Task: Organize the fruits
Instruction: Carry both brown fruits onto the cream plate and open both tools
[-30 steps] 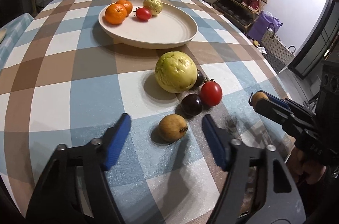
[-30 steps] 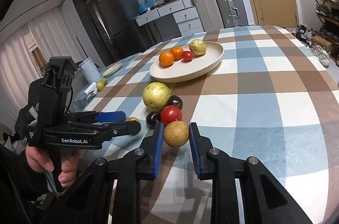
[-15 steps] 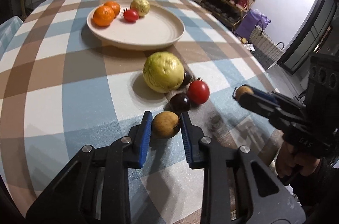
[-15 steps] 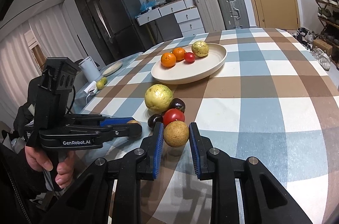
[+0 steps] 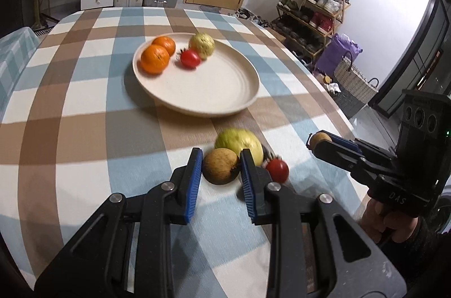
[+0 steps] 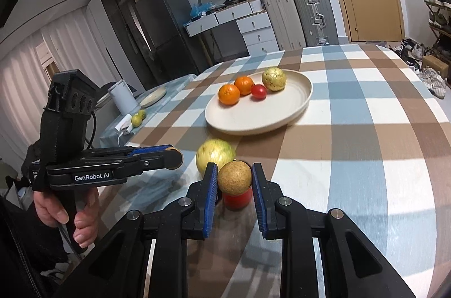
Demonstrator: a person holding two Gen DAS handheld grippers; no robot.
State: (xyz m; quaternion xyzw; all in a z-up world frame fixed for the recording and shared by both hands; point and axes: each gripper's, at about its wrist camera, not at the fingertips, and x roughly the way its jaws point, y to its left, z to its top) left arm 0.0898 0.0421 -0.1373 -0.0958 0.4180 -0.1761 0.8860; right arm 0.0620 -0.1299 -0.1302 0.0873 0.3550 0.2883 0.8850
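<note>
My left gripper [image 5: 221, 167] is shut on a small brown fruit [image 5: 220, 169], lifted a little off the checked tablecloth. My right gripper [image 6: 234, 179] is shut on a second brown fruit [image 6: 234, 177], also raised; it shows at the right of the left wrist view [image 5: 320, 140]. Below them on the table lie a large green guava [image 5: 239, 144] and a red tomato [image 5: 277, 170]. The cream plate [image 5: 220, 89] farther back holds two oranges [image 5: 155, 58], a small tomato [image 5: 190, 58] and a yellow-green fruit [image 5: 201, 43].
The table edge [image 5: 324, 89] curves close on the right, with a shoe rack [image 5: 313, 13] and a woven basket [image 5: 352, 84] beyond. A white kettle [image 6: 122, 98] and a small dish [image 6: 152, 98] stand on a side surface at the left. A hand [image 6: 67, 216] grips the left tool.
The left jaws shut on the brown fruit and lifted it toward the plate. The right gripper, holding its fruit throughout, also rose and moved forward over the tomato.
</note>
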